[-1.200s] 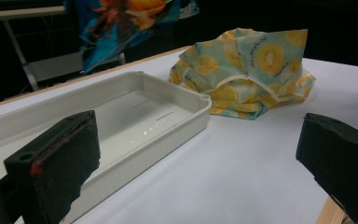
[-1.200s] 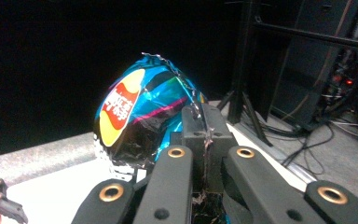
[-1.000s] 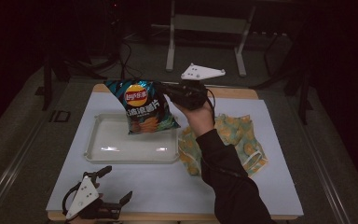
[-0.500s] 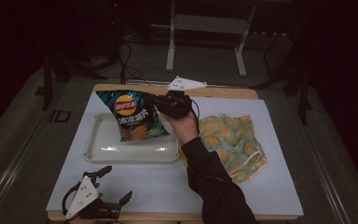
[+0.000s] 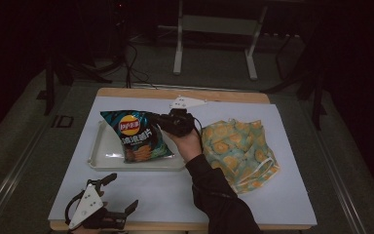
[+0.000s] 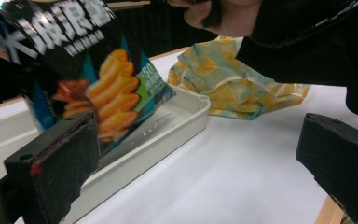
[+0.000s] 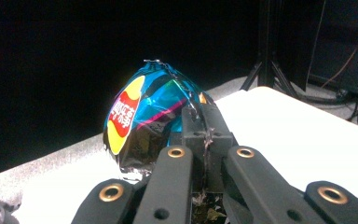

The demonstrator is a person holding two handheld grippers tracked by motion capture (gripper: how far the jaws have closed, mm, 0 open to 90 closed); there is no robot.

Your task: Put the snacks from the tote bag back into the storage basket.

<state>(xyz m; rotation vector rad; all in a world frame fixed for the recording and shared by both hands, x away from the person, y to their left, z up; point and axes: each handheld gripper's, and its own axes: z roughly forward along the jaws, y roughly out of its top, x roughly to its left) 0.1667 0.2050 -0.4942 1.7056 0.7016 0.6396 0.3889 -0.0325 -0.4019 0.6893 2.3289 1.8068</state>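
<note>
One bag of chips (image 5: 137, 136) has come down from above the table and now touches the tray (image 5: 102, 158), the right gripper (image 5: 168, 122) clamped on its top edge. Letting go looks next. The left gripper (image 5: 108, 202) rests open, empty.

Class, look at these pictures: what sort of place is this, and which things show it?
Probably a dim recording lab or workshop, not a home: a white-covered work table, metal stand legs and loose cables on the floor behind it.
</note>
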